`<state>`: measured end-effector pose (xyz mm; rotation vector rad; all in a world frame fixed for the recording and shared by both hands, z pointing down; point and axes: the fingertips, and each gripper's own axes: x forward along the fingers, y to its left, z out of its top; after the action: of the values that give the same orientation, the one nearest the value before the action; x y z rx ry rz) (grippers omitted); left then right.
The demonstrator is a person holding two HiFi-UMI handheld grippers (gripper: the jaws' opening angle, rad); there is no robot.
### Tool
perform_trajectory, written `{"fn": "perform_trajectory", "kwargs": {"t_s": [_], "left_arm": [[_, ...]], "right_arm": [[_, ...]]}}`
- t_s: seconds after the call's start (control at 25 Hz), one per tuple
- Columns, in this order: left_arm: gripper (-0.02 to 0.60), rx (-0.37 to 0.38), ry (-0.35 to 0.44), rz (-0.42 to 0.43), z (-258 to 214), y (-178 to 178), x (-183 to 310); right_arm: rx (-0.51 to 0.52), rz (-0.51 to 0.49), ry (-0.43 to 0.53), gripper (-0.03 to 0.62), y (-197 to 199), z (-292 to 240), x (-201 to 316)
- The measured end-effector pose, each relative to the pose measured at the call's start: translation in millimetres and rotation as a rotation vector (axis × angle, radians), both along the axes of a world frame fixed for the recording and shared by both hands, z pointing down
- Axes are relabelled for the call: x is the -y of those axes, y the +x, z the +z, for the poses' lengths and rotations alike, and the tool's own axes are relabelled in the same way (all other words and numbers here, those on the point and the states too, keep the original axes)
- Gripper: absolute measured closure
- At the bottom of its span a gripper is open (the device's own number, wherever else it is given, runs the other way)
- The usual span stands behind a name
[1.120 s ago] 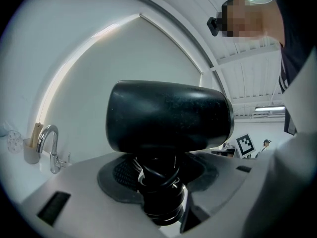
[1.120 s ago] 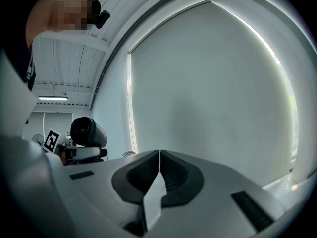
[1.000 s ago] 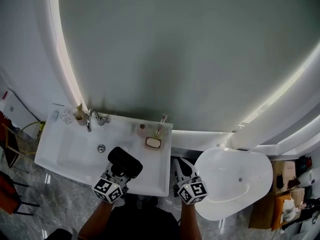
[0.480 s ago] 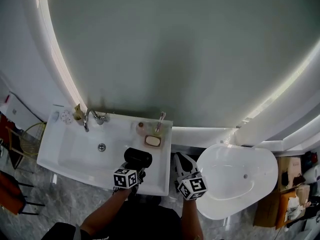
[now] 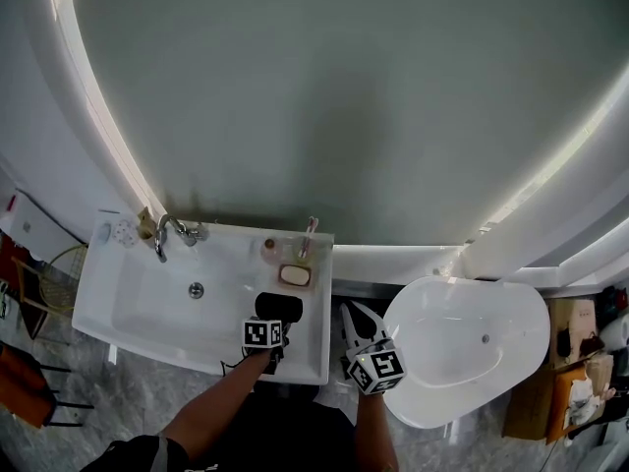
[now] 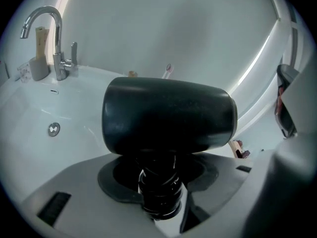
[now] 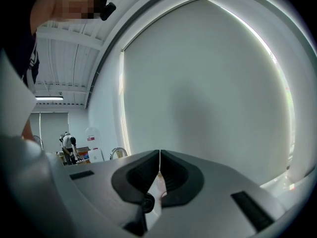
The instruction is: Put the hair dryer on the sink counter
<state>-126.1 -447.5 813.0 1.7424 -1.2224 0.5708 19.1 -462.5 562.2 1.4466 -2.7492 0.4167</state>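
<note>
Head view, looking steeply down: a white sink counter fills the lower left of the frame, below a large round mirror. A chrome faucet stands at the counter's upper left; a soap dish and a pink toothbrush sit at its upper right. A white oval tub lies at lower right.

The left gripper, low and just left of centre, is clamped on the handle of a black hair dryer. The dryer is over the counter's right part, just below the soap dish; whether it touches the surface cannot be told. In the left gripper view its barrel lies crosswise above the jaws.

The right gripper, between counter and tub, has its jaws pressed together at the tips with nothing in them.
</note>
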Motion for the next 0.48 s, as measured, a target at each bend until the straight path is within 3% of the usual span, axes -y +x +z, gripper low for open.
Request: {"fn": "perform_trajectory", "kwargs": {"t_s": [0.48], "left_arm": [[0.362, 0.107, -0.177, 0.015, 49, 19, 24]], "right_arm": [[0.017, 0.008, -0.024, 0.563, 14, 7, 0]]}}
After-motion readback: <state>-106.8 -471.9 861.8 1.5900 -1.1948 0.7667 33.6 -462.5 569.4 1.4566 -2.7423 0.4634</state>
